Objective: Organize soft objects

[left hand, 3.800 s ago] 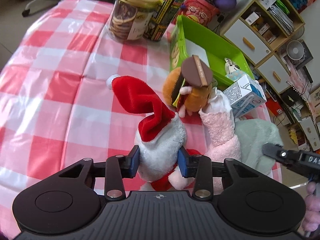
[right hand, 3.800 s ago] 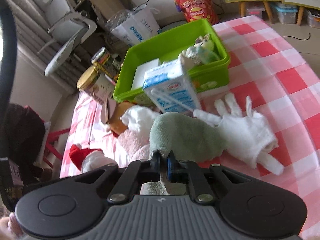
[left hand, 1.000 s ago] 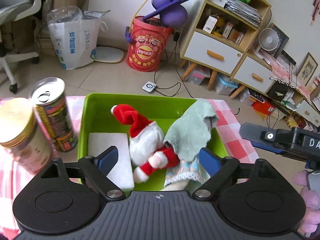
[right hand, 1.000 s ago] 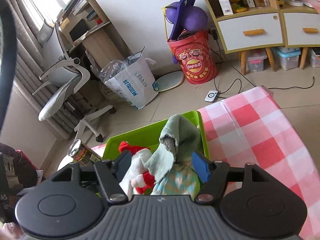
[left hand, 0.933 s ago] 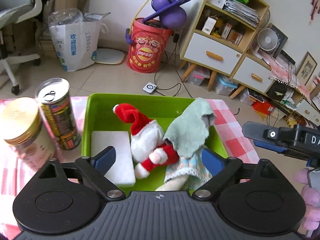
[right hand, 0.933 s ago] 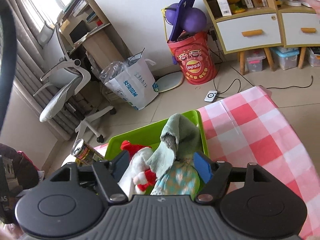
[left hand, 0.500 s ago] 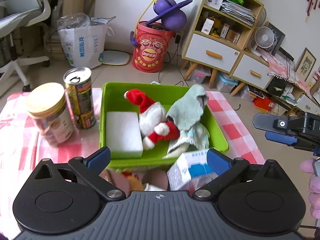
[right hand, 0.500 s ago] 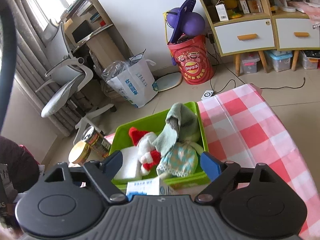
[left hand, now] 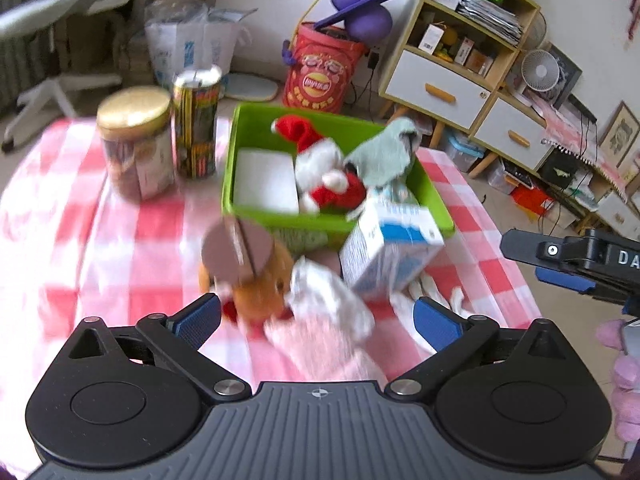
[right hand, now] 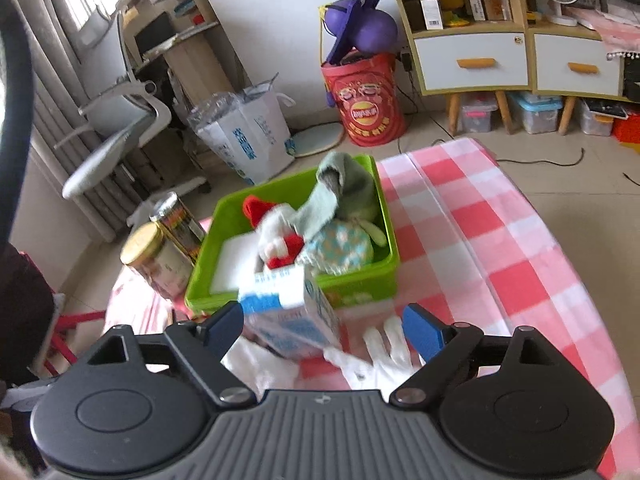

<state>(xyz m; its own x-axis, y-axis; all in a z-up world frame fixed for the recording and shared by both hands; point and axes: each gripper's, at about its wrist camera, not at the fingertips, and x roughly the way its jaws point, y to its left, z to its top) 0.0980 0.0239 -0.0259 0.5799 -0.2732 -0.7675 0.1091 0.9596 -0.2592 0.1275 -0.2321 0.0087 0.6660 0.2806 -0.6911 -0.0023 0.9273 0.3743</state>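
Left wrist view: the left gripper [left hand: 316, 318] hangs wide open and empty over a pink-and-white plush sock [left hand: 328, 324] and a brown plush toy with a flat round hat [left hand: 250, 264], low centre, on the red-checked tablecloth [left hand: 120, 240]. At right edge, the right gripper [right hand: 322, 330] is likewise spread and empty. A blue-and-white milk carton [left hand: 390, 246] leans beside the green plastic bin [left hand: 434, 204]; a careless reach for the white glove [right hand: 386, 350] could topple it. Compared with a second ago, both grippers have backed off the bin, where the red-hatted Santa plush [left hand: 320, 164] and grey-green cloth [left hand: 386, 156] now lie released.
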